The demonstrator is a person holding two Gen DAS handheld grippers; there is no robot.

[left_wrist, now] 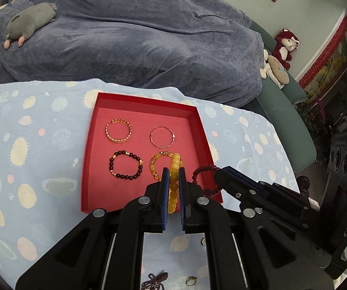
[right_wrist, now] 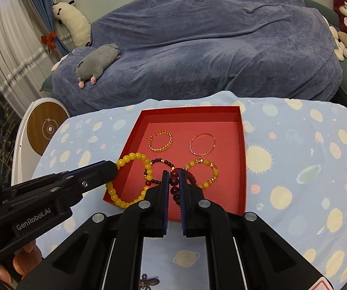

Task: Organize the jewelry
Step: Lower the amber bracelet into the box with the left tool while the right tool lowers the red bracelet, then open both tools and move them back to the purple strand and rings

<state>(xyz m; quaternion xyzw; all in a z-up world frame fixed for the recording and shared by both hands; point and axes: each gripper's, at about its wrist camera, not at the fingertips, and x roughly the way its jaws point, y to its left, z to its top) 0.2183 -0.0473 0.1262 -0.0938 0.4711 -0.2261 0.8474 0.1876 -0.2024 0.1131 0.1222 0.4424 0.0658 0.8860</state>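
A shallow red box [left_wrist: 93, 149] [right_wrist: 244, 169] lies on the spotted blue cloth and holds a gold open bangle [left_wrist: 118, 130] [right_wrist: 160, 140], a thin pink bangle [left_wrist: 161, 137] [right_wrist: 202, 144], a dark bead bracelet [left_wrist: 125, 163] [right_wrist: 160, 162] and an amber bead bracelet [left_wrist: 157, 162] [right_wrist: 203, 171]. My left gripper [left_wrist: 173, 172] [right_wrist: 114, 169] is shut on a yellow bead bracelet [left_wrist: 174, 186] [right_wrist: 134, 159], held above the box's near edge. My right gripper [right_wrist: 173, 175] [left_wrist: 218, 172] is shut on a dark red bead bracelet [right_wrist: 175, 188] [left_wrist: 203, 171] just to the right of it.
A ring [left_wrist: 190, 280] and a dark beaded piece [left_wrist: 155, 281] [right_wrist: 149, 280] lie on the cloth below the grippers. A blue-covered sofa [left_wrist: 137, 36] with a grey plush toy [left_wrist: 32, 23] stands behind the table. A round wooden disc [right_wrist: 46, 126] sits at the left.
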